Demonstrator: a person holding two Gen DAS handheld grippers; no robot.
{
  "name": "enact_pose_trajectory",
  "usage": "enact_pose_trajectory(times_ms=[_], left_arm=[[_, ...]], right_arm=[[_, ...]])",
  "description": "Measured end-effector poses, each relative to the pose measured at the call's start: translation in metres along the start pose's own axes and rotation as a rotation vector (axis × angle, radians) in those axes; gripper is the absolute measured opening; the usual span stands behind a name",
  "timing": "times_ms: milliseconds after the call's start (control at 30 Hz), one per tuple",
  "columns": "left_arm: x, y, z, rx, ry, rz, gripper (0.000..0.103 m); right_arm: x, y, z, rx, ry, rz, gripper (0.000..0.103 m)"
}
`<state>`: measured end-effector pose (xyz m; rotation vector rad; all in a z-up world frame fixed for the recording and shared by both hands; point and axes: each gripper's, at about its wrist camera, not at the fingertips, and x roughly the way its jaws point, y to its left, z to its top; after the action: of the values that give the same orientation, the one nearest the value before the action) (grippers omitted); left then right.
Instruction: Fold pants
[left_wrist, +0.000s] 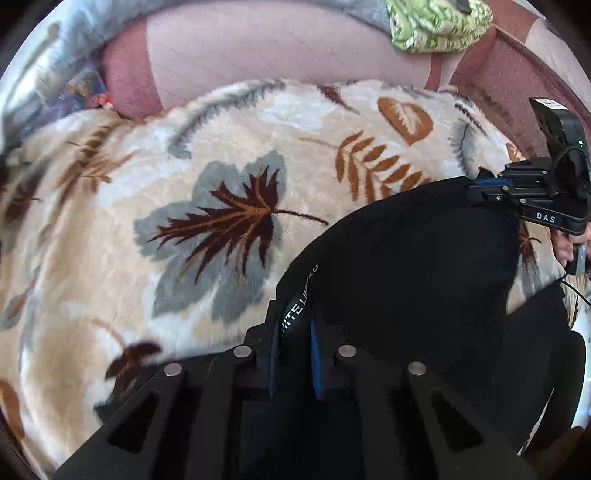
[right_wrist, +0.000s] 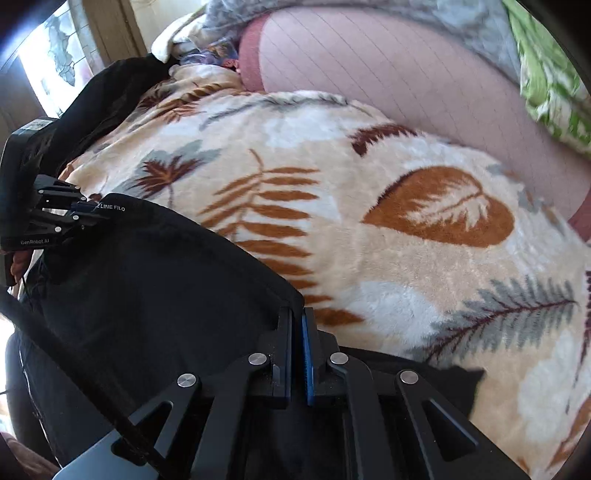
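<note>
A leaf-print blanket (left_wrist: 155, 206) spreads ahead of both grippers. Black pants (left_wrist: 406, 266) hang between them. The left gripper (left_wrist: 295, 332) pinches the lettered waistband; the right gripper (right_wrist: 297, 325) clamps the other corner.

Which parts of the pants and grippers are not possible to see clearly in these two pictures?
- Lower pants: right wrist view, cut off by the frame edge.
- Waistband print: left wrist view, partly hidden between left gripper fingers.
- Person's hand: left wrist view, behind right gripper.
</note>
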<state>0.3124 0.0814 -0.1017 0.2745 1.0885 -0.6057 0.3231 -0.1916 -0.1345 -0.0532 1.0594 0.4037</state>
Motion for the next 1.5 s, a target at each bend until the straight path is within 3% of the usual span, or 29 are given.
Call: enact_pose_trajectory(times_ms=[233,433,533,667,767,833,933,1000,1167,1233,1300,1367,1400,1433,1467,1500], left_arm=[[-0.080,-0.024,-0.043,-0.037,-0.127,0.057,0.014],[-0.127,-0.066,-0.112,-0.038,-0.189,0.132,0.015],[-0.134,-0.086,-0.157,-0.061,-0.178,0.150,0.017],[-0.121,-0.099,-0.209,-0.103,-0.095,0.178,0.023],[-0.114,-0.101,-0.233,-0.141,-0.044,0.207,0.033],[-0.118,-0.101,-0.243,-0.170,-0.028,0.198,0.033],[-0.136,-0.098,-0.258,-0.202,-0.038,0.241,0.034],[-0.145,-0.093,-0.264,-0.234,-0.048,0.251,0.040],[-0.167,-0.076,-0.267,-0.334,-0.100,0.250,0.040],[-0.175,-0.075,-0.264,-0.365,-0.136,0.214,0.041],[-0.181,-0.076,-0.262,-0.388,-0.161,0.184,0.044],[-0.185,-0.077,-0.260,-0.402,-0.177,0.184,0.046],[-0.186,-0.077,-0.260,-0.404,-0.179,0.189,0.046],[-0.188,-0.077,-0.260,-0.409,-0.183,0.197,0.046],[-0.191,-0.077,-0.261,-0.413,-0.185,0.201,0.046],[-0.192,-0.075,-0.262,-0.416,-0.187,0.203,0.046]], right_arm=[[-0.068,0.033,-0.023,-0.004,-0.094,-0.015,0.006],[-0.119,0.080,-0.090,-0.010,-0.126,0.002,0.006],[-0.129,0.100,-0.136,0.017,-0.113,0.029,0.006],[-0.126,0.129,-0.197,0.043,-0.063,0.049,0.006],[-0.120,0.141,-0.232,0.073,-0.021,0.082,0.008],[-0.120,0.146,-0.246,0.082,-0.004,0.063,0.015],[-0.133,0.143,-0.263,0.125,0.000,0.042,0.020],[-0.150,0.129,-0.273,0.180,-0.034,0.008,0.026],[-0.178,0.071,-0.276,0.400,-0.137,-0.073,0.035],[-0.178,0.057,-0.267,0.445,-0.167,-0.109,0.061],[-0.169,0.046,-0.256,0.469,-0.192,-0.168,0.065],[-0.155,0.042,-0.244,0.462,-0.182,-0.208,0.064],[-0.145,0.042,-0.238,0.450,-0.164,-0.217,0.056],[-0.137,0.042,-0.233,0.437,-0.137,-0.201,0.027],[-0.129,0.044,-0.232,0.431,-0.103,-0.188,0.011],[-0.125,0.047,-0.231,0.428,-0.078,-0.181,0.007]])
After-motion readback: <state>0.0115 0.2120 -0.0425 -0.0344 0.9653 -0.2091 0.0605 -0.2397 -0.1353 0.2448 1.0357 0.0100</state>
